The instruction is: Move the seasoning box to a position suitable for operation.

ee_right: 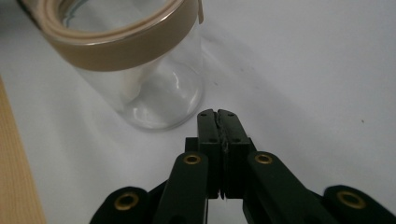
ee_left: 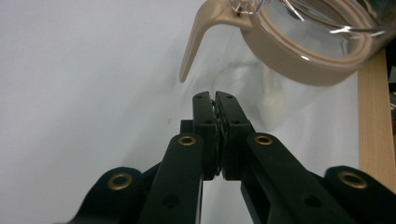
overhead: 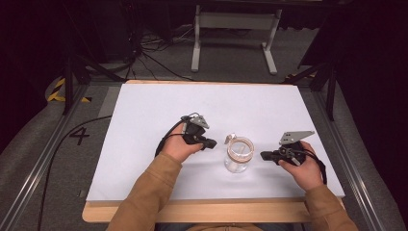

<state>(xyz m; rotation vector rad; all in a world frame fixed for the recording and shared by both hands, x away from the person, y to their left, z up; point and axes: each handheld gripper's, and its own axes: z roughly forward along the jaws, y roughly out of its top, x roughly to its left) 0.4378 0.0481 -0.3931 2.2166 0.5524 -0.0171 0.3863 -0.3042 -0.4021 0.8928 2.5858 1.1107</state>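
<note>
- Clear glass jar with a beige lid ring (overhead: pixel 239 155) stands on the white worktop (overhead: pixel 154 110), its top cut off in both gripper views.
- Left gripper (overhead: pixel 211 143), at its nine o'clock: jaws together, empty.
- Right gripper (overhead: pixel 263 155), at three o'clock: jaws together, empty.

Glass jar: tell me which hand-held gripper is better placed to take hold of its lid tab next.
Left, probably. The tan lid tab juts out just beyond the left hand-held gripper, whose jaws are shut. The right hand-held gripper, also shut, faces the glass jar on its plain far side.
</note>
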